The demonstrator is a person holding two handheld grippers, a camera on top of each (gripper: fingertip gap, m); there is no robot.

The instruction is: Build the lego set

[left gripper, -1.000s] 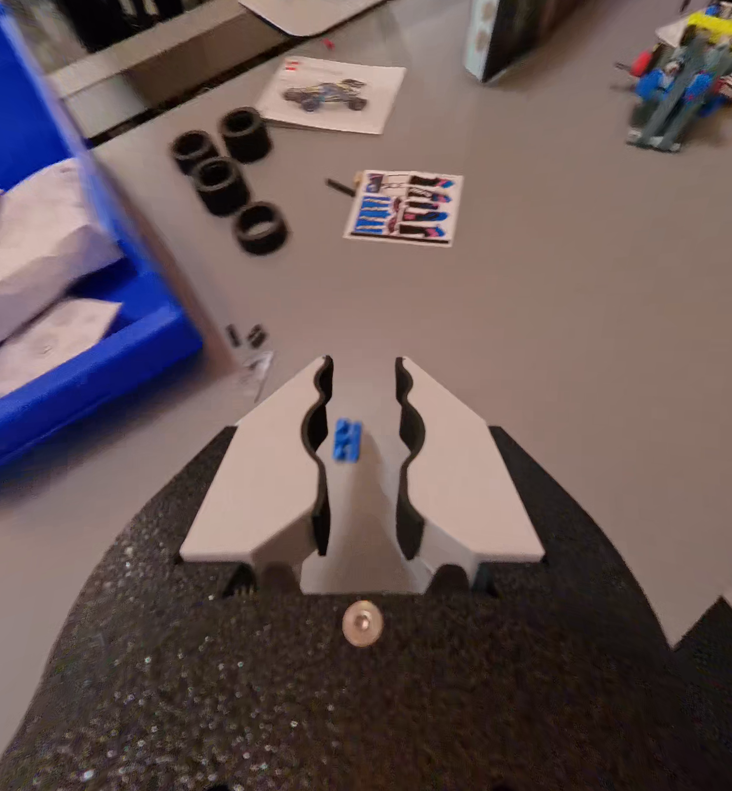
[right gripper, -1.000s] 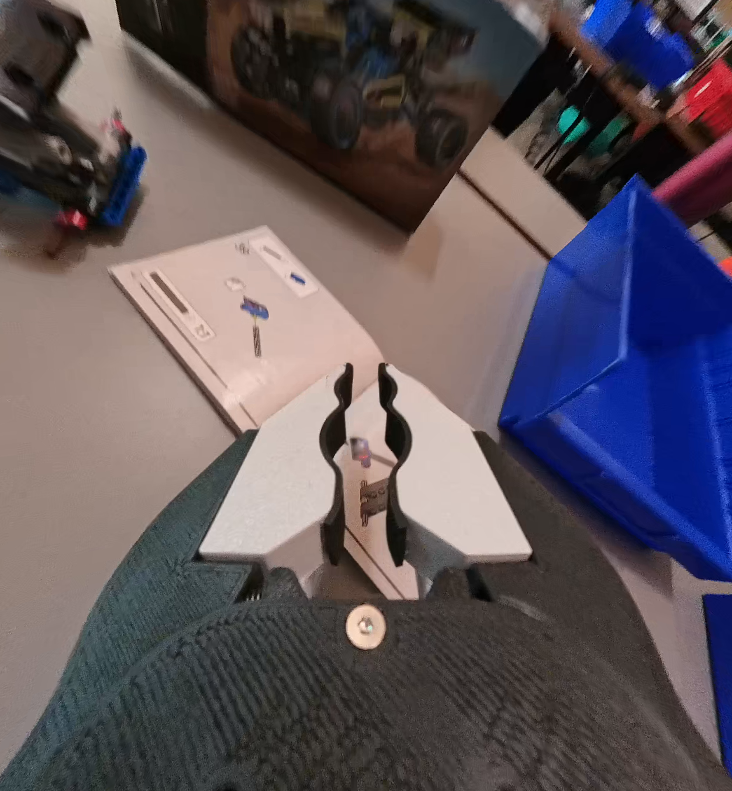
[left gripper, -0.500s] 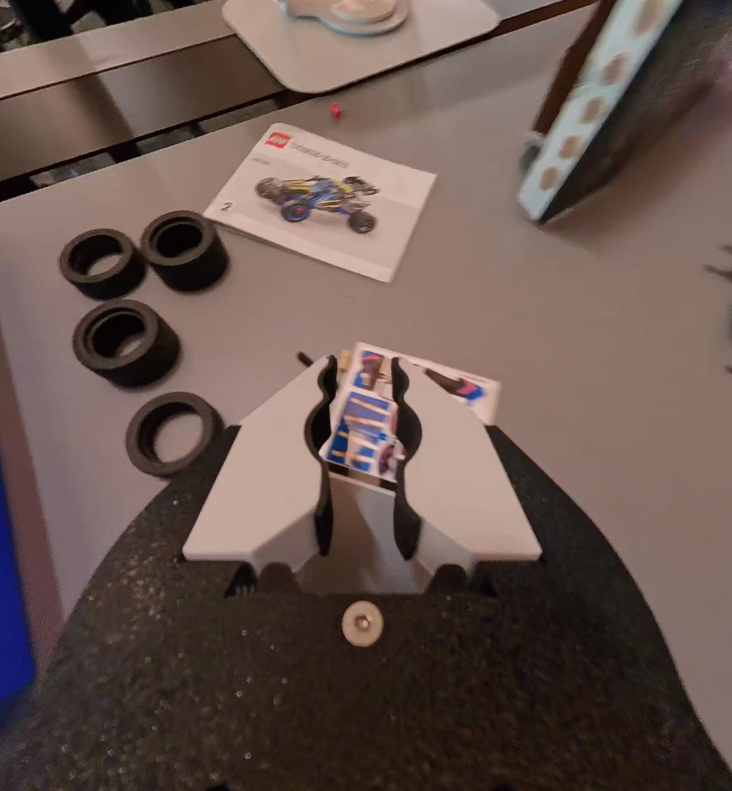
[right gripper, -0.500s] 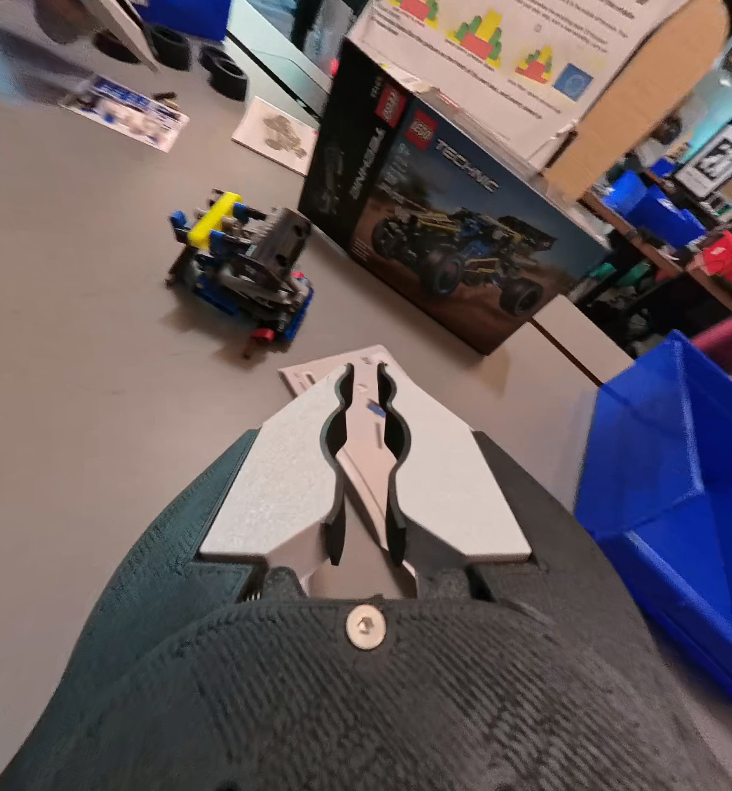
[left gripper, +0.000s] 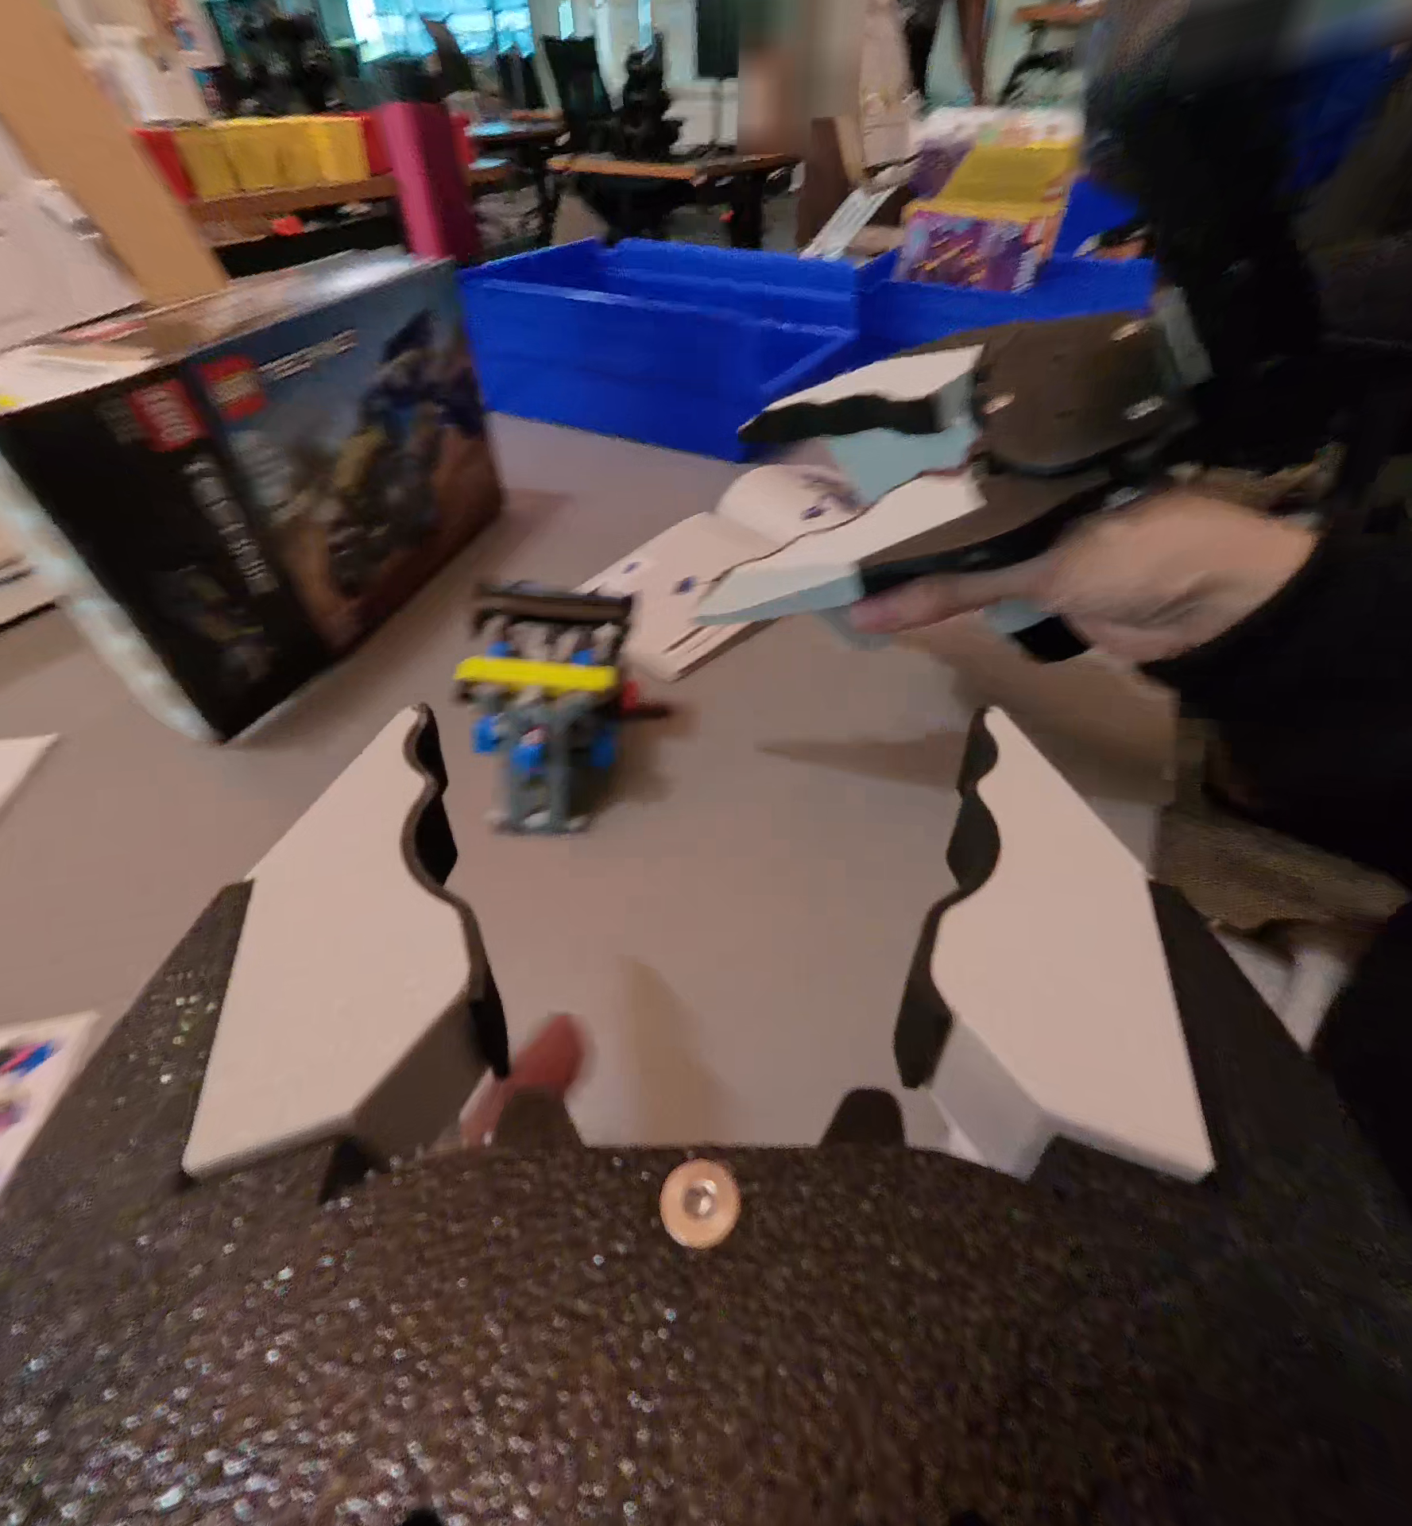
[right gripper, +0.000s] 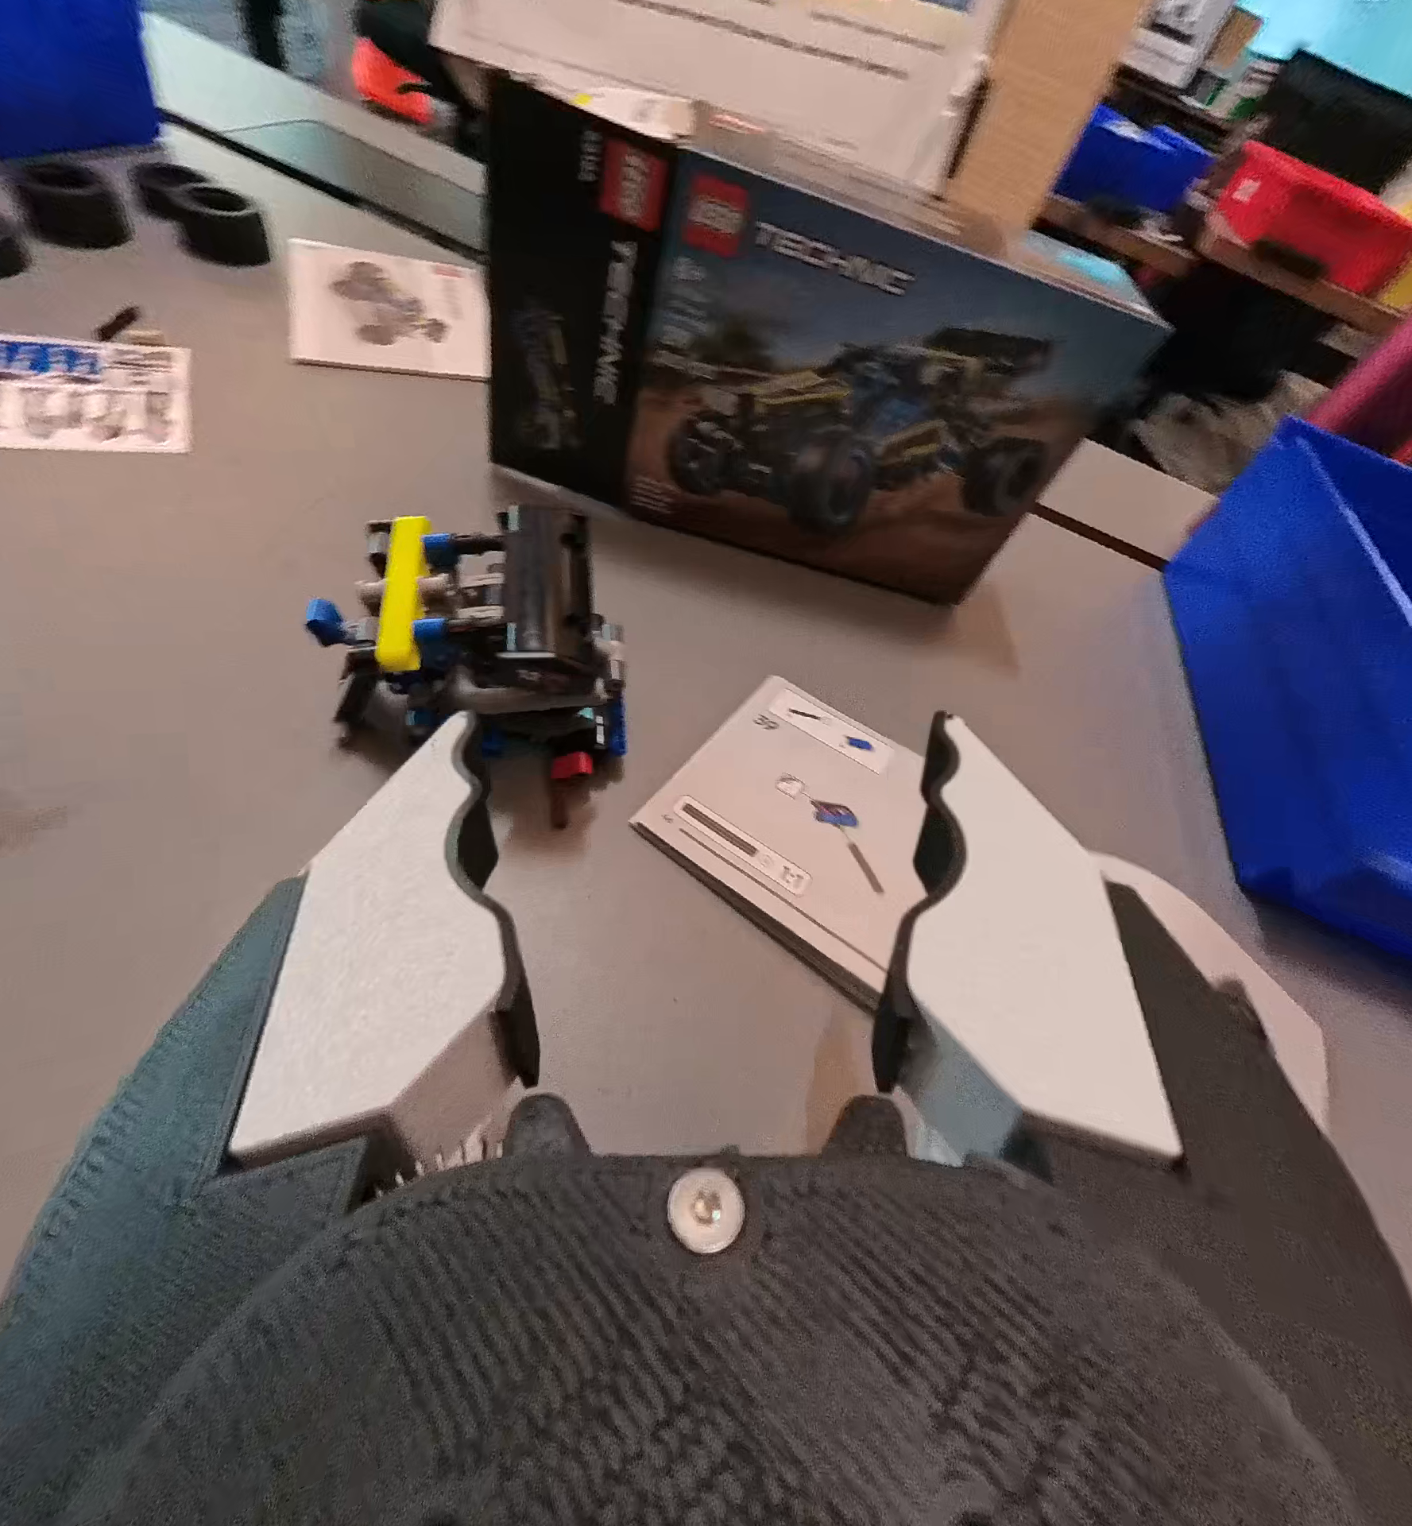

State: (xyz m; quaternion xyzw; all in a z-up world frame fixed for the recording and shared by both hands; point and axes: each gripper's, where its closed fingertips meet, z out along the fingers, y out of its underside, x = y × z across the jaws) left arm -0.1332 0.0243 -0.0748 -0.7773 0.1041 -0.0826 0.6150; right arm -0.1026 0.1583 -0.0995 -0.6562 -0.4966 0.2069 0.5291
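1. Both grippers have spread wide since a moment ago, when their fingers stood close together; both views have also swung round onto the part-built toy vehicle.

2. Left wrist view: left gripper gaping, nothing between the pads, only bare grey table. Part-built toy vehicle stands on the table just ahead, nearer the left fingertip, not touched. Dark product box ahead to the left; open instruction booklet ahead to the right. Right gripper hangs over the booklet, held in a hand, fingers apart. Blue bins farther off. View blurred.

3. Right wrist view: right gripper wide apart, grasp bare. Vehicle just beyond its left fingertip; whether they touch, cannot tell. Booklet lies flat between and under the fingers, toward the right one. Box straight ahead; blue bin to the right; sticker sheet, second booklet and black tyres far left.
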